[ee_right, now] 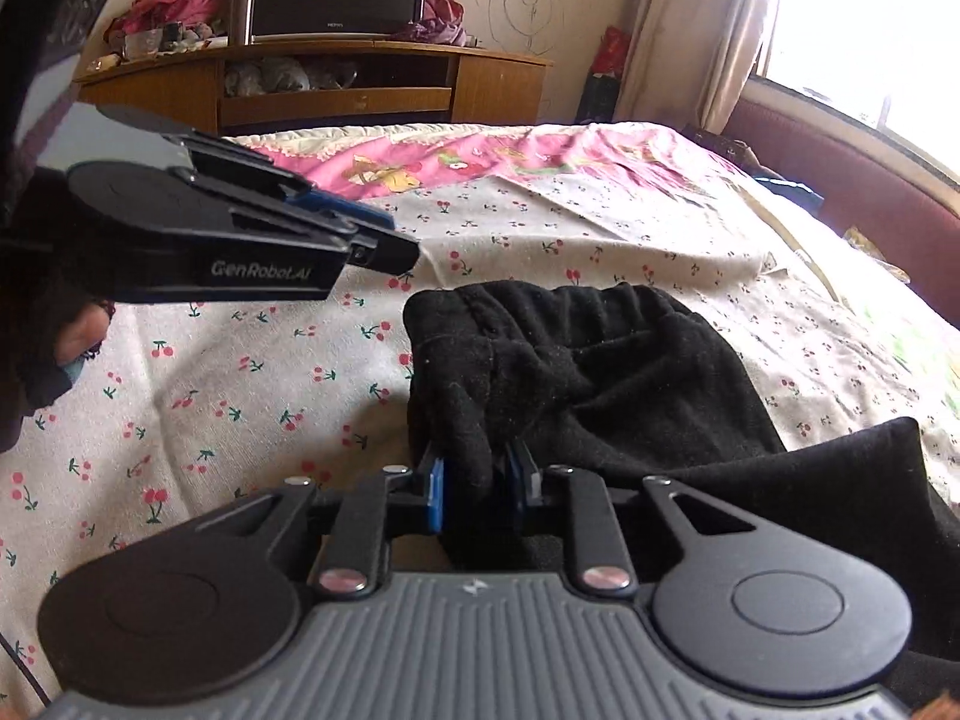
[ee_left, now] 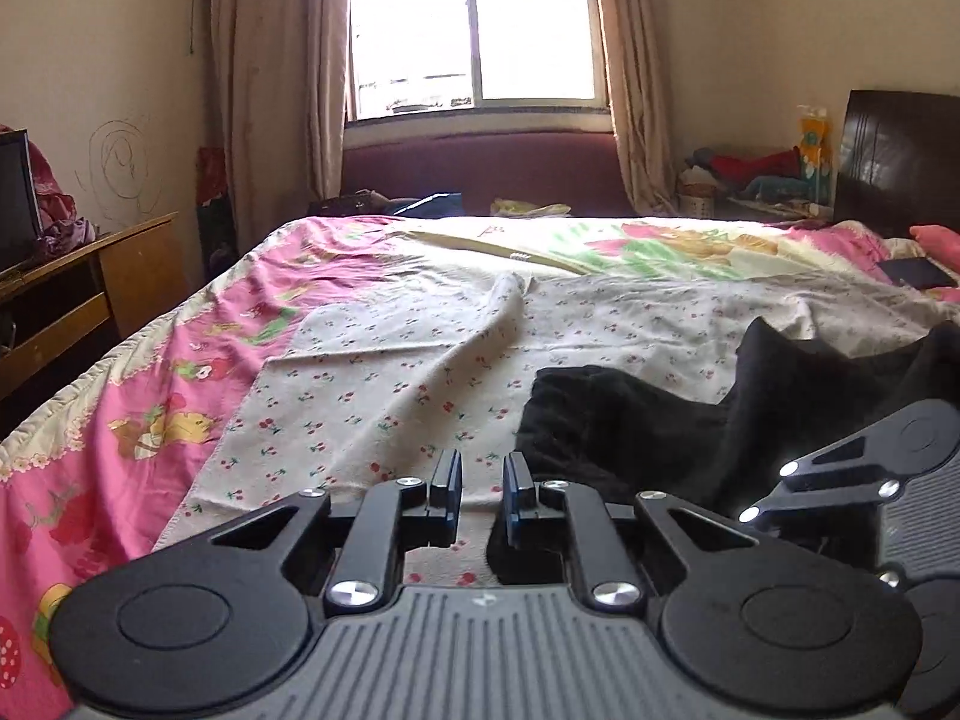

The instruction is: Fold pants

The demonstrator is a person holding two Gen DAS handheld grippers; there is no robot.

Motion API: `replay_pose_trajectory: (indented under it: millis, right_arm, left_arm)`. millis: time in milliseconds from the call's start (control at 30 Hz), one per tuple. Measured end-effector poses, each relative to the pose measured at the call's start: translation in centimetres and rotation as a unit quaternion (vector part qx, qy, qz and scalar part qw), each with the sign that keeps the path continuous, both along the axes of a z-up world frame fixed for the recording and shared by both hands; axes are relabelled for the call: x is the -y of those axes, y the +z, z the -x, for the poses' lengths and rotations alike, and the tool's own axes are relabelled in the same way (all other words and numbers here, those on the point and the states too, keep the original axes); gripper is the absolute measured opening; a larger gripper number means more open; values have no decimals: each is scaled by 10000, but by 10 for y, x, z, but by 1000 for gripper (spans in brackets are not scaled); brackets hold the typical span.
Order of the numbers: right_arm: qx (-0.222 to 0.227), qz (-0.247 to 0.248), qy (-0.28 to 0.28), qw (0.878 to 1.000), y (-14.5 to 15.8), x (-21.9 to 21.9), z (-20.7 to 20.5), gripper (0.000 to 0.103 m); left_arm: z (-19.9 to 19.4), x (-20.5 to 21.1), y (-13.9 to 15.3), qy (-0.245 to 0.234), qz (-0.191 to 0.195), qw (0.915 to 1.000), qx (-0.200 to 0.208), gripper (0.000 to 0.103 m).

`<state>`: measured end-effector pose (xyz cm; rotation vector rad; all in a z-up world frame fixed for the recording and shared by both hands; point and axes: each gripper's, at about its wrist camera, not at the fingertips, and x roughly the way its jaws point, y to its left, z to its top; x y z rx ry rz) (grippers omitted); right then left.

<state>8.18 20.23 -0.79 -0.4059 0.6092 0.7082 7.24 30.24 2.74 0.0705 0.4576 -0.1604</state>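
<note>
Pants [ee_right: 576, 372], black, lie bunched on the cherry-print sheet [ee_right: 210, 396] of the bed [ee_left: 198, 312]. Right hand-held gripper [ee_right: 477, 489] is clamped on a fold of the pants. Left hand-held gripper [ee_left: 483, 495] hangs just beside the fabric, nearly closed, nothing between its fingers.

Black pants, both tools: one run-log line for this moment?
pants: crumpled on cherry-print sheet | right tool: fabric between fingers | left tool: nearly shut, empty
</note>
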Motion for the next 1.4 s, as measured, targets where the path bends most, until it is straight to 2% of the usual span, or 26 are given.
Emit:
replay_pose_trajectory:
  millis: [67,167,200,267,367,500,567,633,700,767,933,1033,1133,1233,1267,1333,1400]
  right_arm:
    - [-96,61,-93,9999,-4,-3,0,22]
    - [-142,-114,-233,9996,2,22,11,25]
    - [-200,-157,-378,9990,6,37,14,28]
    - [-353,-344,-824,9954,14,78,18,28]
    - [-514,-616,-1918,9782,26,152,15,30]
    - [-409,-949,-3506,9308,33,257,7,30]
    - [-292,-1164,-4278,8959,34,310,-1,30]
    - [-348,-1614,-4897,8561,33,363,-9,33]
    - [-445,-2027,-5271,8240,32,407,-18,33]
    - [-638,-2294,-5422,8058,29,437,-32,33]
    - [-738,-2968,-5414,7832,21,478,-63,44]
    - [-902,-3260,-5512,7628,9,493,-80,45]
    - [-1039,-3432,-5561,7498,6,499,-89,47]
    - [-912,-3314,-5633,7513,14,498,-95,53]
    - [-911,-3209,-5667,7534,17,496,-101,58]
    - [-1026,-2944,-5707,7597,18,493,-117,59]
    - [-1136,-2735,-5743,7632,18,489,-132,69]
  left_arm:
    - [-7,19,-3,-420,-7,9991,-92,38]
    - [-34,39,-40,-497,-382,9939,-908,38]
    - [-35,43,-48,-504,-533,9929,-941,38]
    - [-31,49,-43,-439,-669,9934,-820,38]
    - [-24,57,-19,-395,-424,9967,-567,38]
    - [-21,101,2,-839,-451,9951,-263,38]
    - [-28,132,2,-1161,-413,9919,-291,38]
    - [-36,169,-5,-1489,-454,9874,-296,39]
    - [-47,200,-11,-1739,-433,9831,-386,39]
    - [-59,224,-17,-1973,-257,9786,-523,39]
    - [-75,273,-27,-2404,-282,9676,-712,40]
    - [-81,290,-35,-2608,-378,9604,-903,54]
    - [-86,302,-44,-2762,-547,9536,-1069,55]
    - [-83,306,-47,-2890,-589,9488,-1135,54]
    - [-81,307,-48,-2911,-591,9483,-1122,54]
    - [-76,307,-47,-2964,-594,9471,-1079,54]
    - [-72,306,-46,-3055,-557,9446,-1064,54]
